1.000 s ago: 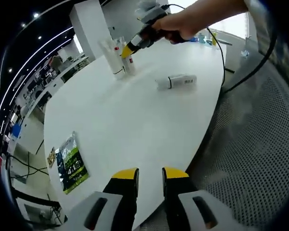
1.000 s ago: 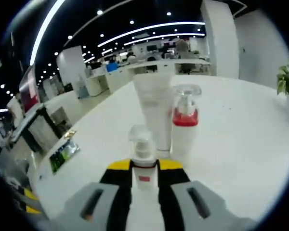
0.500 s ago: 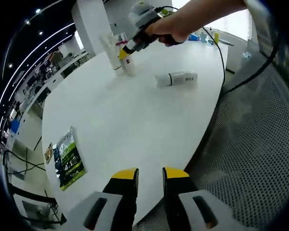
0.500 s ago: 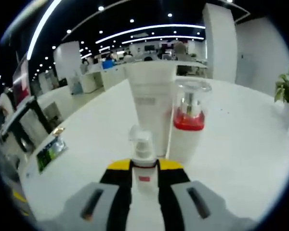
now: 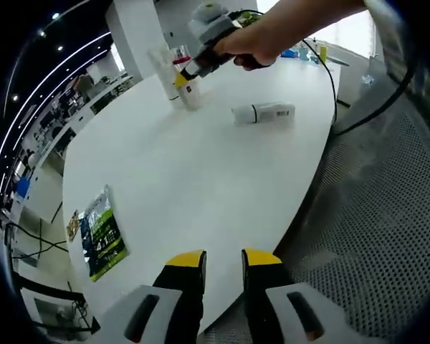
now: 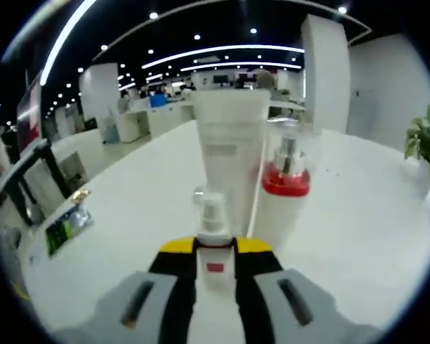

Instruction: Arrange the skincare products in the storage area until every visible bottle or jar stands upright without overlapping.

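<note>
Rt tool (image 6: 214, 251) was seen pinched on a small white pump bottle w/ clear cap (image 6: 213, 228), held upright betw. the yellow-tipped jaws. Vs. 1.0 s ago, the tall white squeeze tube (image 6: 229, 161) and the white pump bottle w/ red collar and clear cap (image 6: 285, 193) loomed larger and nearer in the right gripper view; the held bottle was thus judged to have been carried in close, just in front of that standing pair. The same approach was noted from the left gripper view, where the rt tool (image 5: 184, 74) in the person's hand (image 5: 252, 44) sat by the two upright items at the far side of the round white desk (image 5: 193, 186).

Lt tool (image 5: 223, 261) was held idle over the near desk edge, jaws slightly apart, nothing betw. them.

A white cylindrical bottle w/ dark band (image 5: 263, 113) lay on its side, well apart from the group. A green printed packet (image 5: 100, 233) lay flat near the left desk edge.

Judgement: set-down of the held bottle appeared imminent; room beside the pair looked tight, so a knock-over was a risk. The lying bottle remained to be stood up.
</note>
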Motion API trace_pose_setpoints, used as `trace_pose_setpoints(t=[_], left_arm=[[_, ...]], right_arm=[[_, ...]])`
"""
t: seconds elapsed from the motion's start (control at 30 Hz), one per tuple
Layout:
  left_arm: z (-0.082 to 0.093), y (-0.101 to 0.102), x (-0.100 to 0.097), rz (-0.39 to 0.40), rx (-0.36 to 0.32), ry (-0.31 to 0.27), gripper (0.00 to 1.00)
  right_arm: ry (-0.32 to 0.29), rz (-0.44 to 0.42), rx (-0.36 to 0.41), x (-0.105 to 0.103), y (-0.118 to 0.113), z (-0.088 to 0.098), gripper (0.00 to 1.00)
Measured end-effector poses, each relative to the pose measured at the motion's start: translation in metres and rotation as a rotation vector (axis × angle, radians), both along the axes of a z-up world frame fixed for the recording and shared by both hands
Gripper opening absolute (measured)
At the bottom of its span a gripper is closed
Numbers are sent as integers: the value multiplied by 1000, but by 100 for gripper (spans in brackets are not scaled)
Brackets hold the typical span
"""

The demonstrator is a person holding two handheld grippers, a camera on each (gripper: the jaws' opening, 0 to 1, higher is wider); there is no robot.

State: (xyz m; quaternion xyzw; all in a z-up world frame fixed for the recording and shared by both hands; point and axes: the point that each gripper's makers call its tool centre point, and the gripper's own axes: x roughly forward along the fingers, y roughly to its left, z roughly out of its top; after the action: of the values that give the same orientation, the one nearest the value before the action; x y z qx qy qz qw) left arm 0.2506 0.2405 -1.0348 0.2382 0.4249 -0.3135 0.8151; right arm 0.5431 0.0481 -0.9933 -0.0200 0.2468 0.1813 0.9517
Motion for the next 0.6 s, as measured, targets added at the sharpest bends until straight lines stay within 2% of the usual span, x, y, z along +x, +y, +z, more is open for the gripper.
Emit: trace_pose_setpoints(t=[0.3,0.6], left_arm=[[-2,0,-2,-7,7,6,20],[-3,0,-2,-9,10,9,20]], right_arm=[[-11,-17,14,-12,-3,-1,17],[-7,-82,12,2,-1,-2,17]])
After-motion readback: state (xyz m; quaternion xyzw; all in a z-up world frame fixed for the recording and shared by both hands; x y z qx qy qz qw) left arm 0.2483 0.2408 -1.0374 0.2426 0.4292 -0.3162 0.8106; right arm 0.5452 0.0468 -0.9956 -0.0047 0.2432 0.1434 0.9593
